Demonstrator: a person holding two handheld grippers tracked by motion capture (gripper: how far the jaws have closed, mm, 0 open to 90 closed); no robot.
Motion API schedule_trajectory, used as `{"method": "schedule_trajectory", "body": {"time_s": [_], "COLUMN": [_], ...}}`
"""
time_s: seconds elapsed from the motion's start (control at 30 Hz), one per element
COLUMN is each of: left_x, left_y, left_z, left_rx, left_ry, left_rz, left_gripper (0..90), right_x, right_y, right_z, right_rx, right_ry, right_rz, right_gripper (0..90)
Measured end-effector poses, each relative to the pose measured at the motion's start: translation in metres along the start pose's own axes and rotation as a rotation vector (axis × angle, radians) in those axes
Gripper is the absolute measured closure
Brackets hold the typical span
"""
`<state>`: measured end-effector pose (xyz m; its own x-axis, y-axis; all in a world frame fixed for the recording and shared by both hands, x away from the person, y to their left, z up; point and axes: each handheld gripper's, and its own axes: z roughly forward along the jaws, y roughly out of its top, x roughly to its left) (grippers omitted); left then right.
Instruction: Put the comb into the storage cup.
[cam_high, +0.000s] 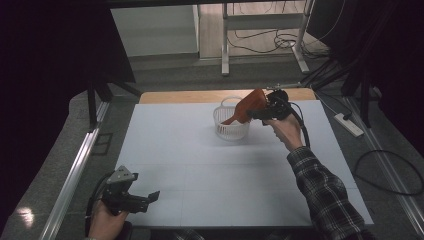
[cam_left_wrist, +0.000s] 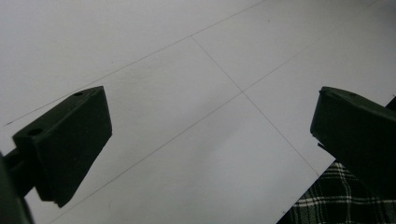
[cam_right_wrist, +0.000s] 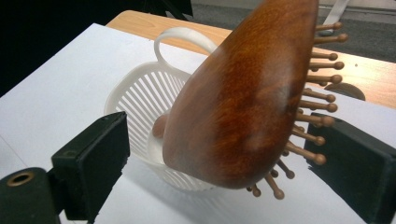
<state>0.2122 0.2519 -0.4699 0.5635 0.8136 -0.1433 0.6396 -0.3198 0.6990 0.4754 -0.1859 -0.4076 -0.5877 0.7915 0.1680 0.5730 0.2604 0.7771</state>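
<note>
At the table's near left corner the left gripper (cam_high: 150, 196) rests low, jaws spread over bare white tabletop (cam_high: 200, 165), while toward the far edge the raised right gripper (cam_high: 256, 114), jaws spread and not pinching, flanks a wooden hairbrush (cam_right_wrist: 243, 98) leaning handle-down in the white slatted basket (cam_high: 227, 129), open surface all round.

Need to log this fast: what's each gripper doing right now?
Left gripper: open, nothing between its jaws.
Right gripper: open, wooden hairbrush between its jaws over the white basket.

A white table (cam_high: 200, 165) was seen mid-frame, a power strip (cam_high: 348, 124) at right, cables (cam_high: 265, 42) and a metal frame (cam_high: 226, 45) at top.
</note>
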Motion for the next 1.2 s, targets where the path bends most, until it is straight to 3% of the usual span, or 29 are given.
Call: {"method": "schedule_trajectory", "body": {"time_s": [0.3,1.2], "left_x": [0.000,0.000], "left_y": [0.000,0.000], "left_z": [0.000,0.000], "left_rx": [0.001,-0.001], "left_ry": [0.000,0.001], "left_rz": [0.000,-0.001], "left_gripper": [0.0,0.0], "right_x": [0.003,0.009], "right_y": [-0.001,-0.009], "right_z": [-0.003,-0.021], "right_rx": [0.025,0.031], "right_ry": [-0.017,-0.027], "right_rz": [-0.038,-0.102], "right_gripper": [3.1,0.0]}}
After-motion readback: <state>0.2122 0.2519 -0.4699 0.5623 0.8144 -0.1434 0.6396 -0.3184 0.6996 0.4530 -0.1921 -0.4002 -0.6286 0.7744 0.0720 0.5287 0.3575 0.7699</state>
